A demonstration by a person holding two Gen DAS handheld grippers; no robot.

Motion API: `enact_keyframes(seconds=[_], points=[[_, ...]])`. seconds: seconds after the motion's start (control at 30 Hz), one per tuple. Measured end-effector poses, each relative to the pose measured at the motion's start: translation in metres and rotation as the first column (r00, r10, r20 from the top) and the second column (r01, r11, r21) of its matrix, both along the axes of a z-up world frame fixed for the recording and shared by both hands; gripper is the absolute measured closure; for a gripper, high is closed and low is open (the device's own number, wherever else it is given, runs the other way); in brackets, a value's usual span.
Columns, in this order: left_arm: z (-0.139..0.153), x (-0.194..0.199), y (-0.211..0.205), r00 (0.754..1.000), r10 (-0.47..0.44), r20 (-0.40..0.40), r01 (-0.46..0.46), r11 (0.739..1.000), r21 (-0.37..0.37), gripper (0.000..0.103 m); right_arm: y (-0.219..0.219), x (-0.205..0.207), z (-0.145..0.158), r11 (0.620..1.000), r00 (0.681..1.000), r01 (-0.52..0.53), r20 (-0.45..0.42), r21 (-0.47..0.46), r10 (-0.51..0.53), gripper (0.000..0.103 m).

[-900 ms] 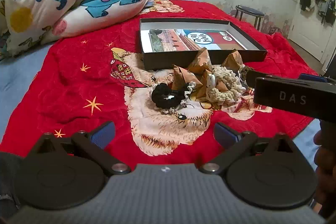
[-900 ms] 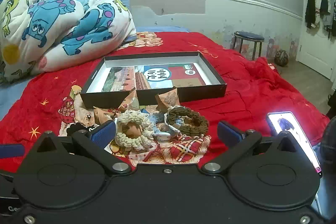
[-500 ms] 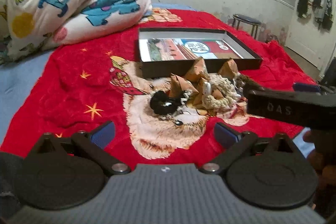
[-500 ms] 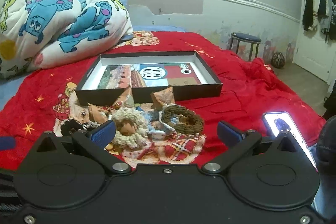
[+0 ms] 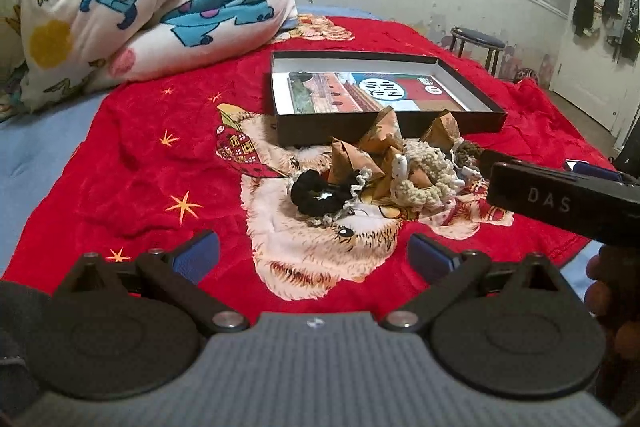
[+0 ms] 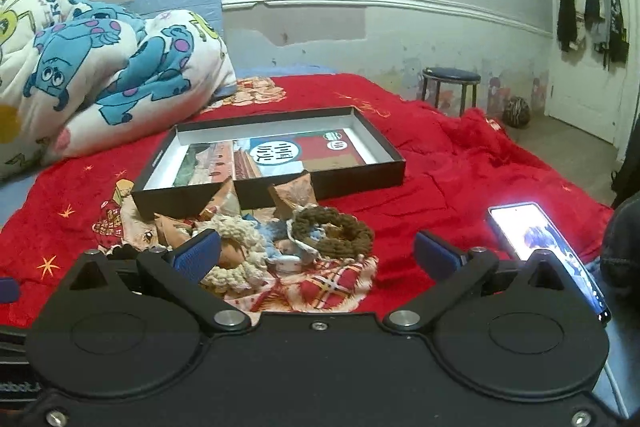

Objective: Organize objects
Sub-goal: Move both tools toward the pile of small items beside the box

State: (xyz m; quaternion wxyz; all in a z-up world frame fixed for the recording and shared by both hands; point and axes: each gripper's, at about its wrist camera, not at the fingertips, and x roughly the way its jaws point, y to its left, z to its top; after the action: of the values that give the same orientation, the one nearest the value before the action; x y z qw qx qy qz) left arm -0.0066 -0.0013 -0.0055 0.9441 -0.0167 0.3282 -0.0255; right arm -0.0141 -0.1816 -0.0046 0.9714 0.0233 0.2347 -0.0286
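Between the spread fingers of the right gripper [image 6: 316, 253], which hold nothing, lies the heap to be sorted: a brown braided ring [image 6: 332, 231], a cream knitted scrunchie [image 6: 236, 247] half behind the left pad, a pale blue bit among them, and folded brown paper packets [image 6: 294, 193] on the far side, all on a red blanket [image 6: 460, 167] covering the bed. The left gripper [image 5: 314, 255] is likewise wide apart and empty, hovering nearer the bed's edge with a black scrunchie [image 5: 316, 193] ahead of it, at the left end of the same heap. Just beyond the heap sits the open black box [image 6: 360, 183], its printed floor bare of items, so it is likely where things are to go. To do this step well, I would pick one piece at the rim of the heap and not dive into the middle: the brown ring for the right side, the black scrunchie for the left. Come down with one pad inside the loop and one outside, so that soft yarn is pinched and not pushed flat. Lift slowly, since strands may snag a neighbour. Keep clear of the lit phone [image 6: 548, 251] at the right, and of the other gripper, which crosses the left view close by.
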Motion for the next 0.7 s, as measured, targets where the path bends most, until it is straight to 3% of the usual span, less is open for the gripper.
enact_keyframes(seconds=[0.3,0.7], points=[[0.0004,0.0008,0.0028,1.000,0.026,-0.010,-0.026,1.000,-0.005,0.000,0.0062,0.0019,-0.0033,0.998,0.997,-0.064,-0.032,0.020,0.064,0.000],[0.0019,-0.0011,0.0036,1.000,0.031,-0.001,-0.031,0.999,-0.013,0.000,0.0017,0.0017,-0.0048,0.997,0.998,-0.047,-0.037,0.060,0.050,0.000]])
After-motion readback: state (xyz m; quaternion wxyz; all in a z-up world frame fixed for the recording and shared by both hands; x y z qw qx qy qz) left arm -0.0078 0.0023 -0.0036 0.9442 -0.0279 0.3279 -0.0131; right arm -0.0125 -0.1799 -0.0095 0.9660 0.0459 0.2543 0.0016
